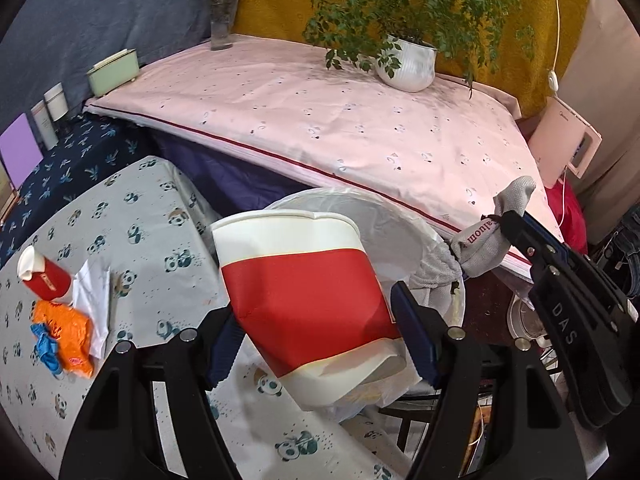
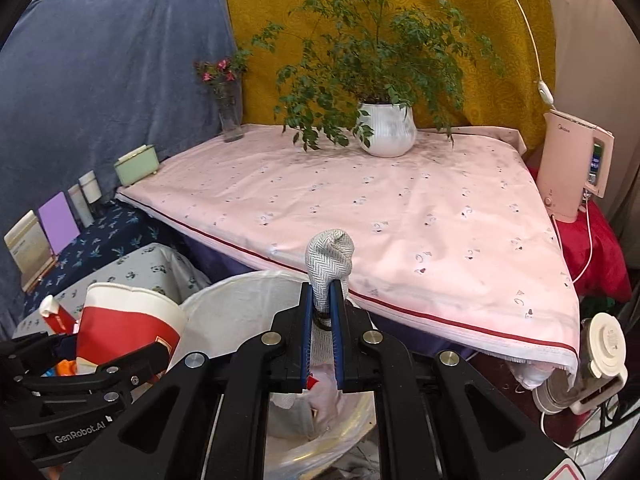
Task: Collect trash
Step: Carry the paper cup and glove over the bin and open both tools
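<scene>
Panda-print table (image 1: 132,216): orange wrapper (image 1: 68,330) left-wrist only; left gripper (image 1: 316,344) clamps cup (image 1: 304,300), right gripper (image 2: 322,344) pinches cloth (image 2: 329,260).

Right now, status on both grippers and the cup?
Left gripper clamped on red-and-white paper cup, above lined trash bin. Right gripper shut on grey cloth handle. Nothing blocking.

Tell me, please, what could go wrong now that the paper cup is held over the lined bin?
The left tool holds the red-and-white paper cup tilted, near the bin liner rim; released here, it could land outside. The right tool pinches the grey cloth handle; a slip might let the bin drop. The small red carton and orange wrapper remain on the panda cloth.
</scene>
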{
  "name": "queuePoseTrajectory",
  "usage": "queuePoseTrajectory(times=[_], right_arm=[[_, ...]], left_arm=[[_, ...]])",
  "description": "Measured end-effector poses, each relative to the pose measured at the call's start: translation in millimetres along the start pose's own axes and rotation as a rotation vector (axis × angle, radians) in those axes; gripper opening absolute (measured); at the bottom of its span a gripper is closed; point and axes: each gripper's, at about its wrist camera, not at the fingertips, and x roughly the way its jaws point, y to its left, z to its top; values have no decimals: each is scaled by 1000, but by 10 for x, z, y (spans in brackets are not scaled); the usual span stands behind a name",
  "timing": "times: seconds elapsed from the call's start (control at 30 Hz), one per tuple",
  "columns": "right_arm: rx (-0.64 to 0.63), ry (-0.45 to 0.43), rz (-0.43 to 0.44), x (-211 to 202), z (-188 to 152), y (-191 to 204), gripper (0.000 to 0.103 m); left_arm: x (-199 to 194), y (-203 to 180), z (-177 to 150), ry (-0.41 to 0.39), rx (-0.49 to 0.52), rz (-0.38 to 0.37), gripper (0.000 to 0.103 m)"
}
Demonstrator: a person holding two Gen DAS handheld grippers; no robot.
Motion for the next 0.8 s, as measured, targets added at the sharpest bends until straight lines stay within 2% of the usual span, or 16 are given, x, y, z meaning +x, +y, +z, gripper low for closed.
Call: queuePoseTrajectory(times=[0.17, 0.27, 0.3, 0.67, 0.8], right_arm=[[1, 16, -3, 99, 3, -34, 10], [-2, 13, 10, 118, 31, 16, 11], [-2, 11, 14, 109, 40, 39, 13], [14, 5, 48, -63, 42, 143, 35], [-1, 7, 60, -153, 14, 235, 39]], left_arm=[[114, -63, 57, 8, 19, -8, 68], [145, -39, 82, 8, 6, -1, 78], [137, -28, 86, 3, 1, 3, 82], [-23, 194, 27, -14, -49, 38, 84], [-135, 310, -30, -26, -70, 55, 86]])
